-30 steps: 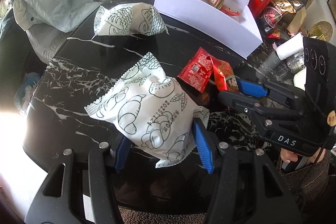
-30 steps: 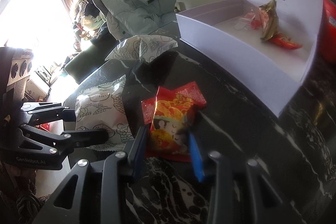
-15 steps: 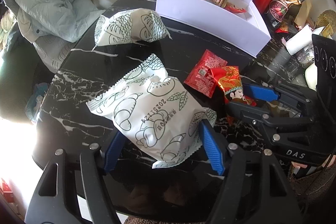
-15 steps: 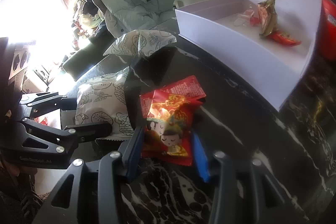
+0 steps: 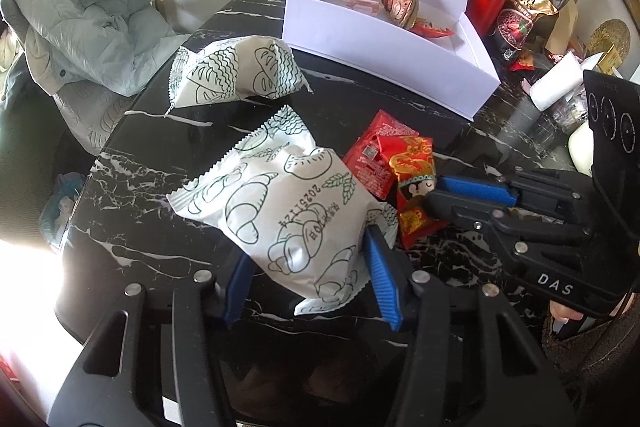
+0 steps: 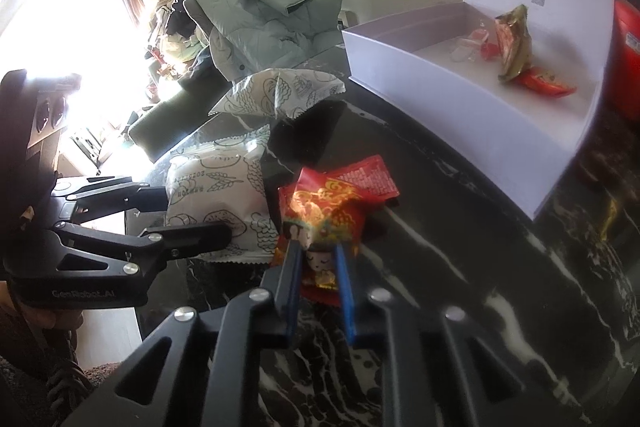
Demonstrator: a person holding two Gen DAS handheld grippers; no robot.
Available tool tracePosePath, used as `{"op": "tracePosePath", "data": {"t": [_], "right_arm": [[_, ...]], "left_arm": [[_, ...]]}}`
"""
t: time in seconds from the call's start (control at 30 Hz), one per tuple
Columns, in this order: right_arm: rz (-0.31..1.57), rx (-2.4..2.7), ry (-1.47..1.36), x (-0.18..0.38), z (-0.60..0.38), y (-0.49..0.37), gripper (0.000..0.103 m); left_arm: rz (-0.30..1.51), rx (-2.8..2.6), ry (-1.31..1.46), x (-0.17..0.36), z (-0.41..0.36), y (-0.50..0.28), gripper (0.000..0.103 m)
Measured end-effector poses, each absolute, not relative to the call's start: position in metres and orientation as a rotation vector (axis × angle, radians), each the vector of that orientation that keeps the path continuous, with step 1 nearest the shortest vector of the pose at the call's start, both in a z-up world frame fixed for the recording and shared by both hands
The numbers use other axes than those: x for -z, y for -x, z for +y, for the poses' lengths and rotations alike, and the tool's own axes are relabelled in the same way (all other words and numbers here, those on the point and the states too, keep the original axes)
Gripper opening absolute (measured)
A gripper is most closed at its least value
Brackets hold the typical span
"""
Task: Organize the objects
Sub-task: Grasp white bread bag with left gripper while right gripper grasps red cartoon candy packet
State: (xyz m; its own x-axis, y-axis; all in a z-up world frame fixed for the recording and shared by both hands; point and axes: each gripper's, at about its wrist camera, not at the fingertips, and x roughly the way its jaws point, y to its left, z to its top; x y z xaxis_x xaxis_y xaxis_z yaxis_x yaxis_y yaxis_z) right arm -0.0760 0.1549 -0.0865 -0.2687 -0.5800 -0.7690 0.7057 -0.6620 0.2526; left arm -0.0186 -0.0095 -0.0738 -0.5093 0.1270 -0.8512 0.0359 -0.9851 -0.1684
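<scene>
On the black marble table (image 5: 160, 167) lies a white bread packet (image 5: 280, 203) printed with croissants. My left gripper (image 5: 308, 247) is closing on its near end, and both blue pads press into it. To its right, my right gripper (image 5: 434, 191) is shut on a red snack packet (image 5: 412, 163) with a cartoon face. The right wrist view shows that packet (image 6: 324, 211) pinched between the two pads of my right gripper (image 6: 317, 245). A second red packet (image 6: 372, 175) lies under it. An open white box (image 5: 384, 55) stands behind, with a few wrapped snacks inside.
A second white bread packet (image 5: 236, 75) lies between the box and the table's left edge. A grey jacket (image 5: 80, 19) hangs over a chair at the left. Red tins and snack bags (image 5: 524, 7) and a paper roll (image 5: 556, 83) crowd the back right.
Both pairs of jaws widened slightly, then closed in. The right pads now pinch the red cartoon packet. The left pads press the bread packet. Neither hand shifted.
</scene>
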Motion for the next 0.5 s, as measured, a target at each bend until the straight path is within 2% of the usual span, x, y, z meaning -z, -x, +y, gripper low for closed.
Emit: {"op": "tracePosePath", "data": {"t": [0.1,0.13,0.17,0.2,0.23,0.5], "right_arm": [[0.127,2.021,-1.136,0.086,0.158,0.078,0.021],[0.131,2.031,-1.141,0.086,0.158,0.078,0.036],[0.141,2.041,-1.143,0.086,0.157,0.077,0.060],[0.145,2.050,-1.141,0.086,0.155,0.077,0.069],[0.138,2.055,-1.133,0.086,0.154,0.076,0.074],[0.185,2.081,-1.146,0.093,0.134,0.082,0.072]], "left_arm": [[-0.290,-2.666,1.531,0.074,-0.013,0.017,0.051],[-0.299,-2.664,1.533,0.074,-0.014,0.016,0.051],[-0.296,-2.667,1.532,0.074,-0.015,0.015,0.051],[-0.287,-2.673,1.532,0.074,-0.016,0.015,0.051],[-0.277,-2.682,1.533,0.074,-0.016,0.014,0.051],[-0.274,-2.701,1.537,0.074,-0.028,0.009,0.051]]}}
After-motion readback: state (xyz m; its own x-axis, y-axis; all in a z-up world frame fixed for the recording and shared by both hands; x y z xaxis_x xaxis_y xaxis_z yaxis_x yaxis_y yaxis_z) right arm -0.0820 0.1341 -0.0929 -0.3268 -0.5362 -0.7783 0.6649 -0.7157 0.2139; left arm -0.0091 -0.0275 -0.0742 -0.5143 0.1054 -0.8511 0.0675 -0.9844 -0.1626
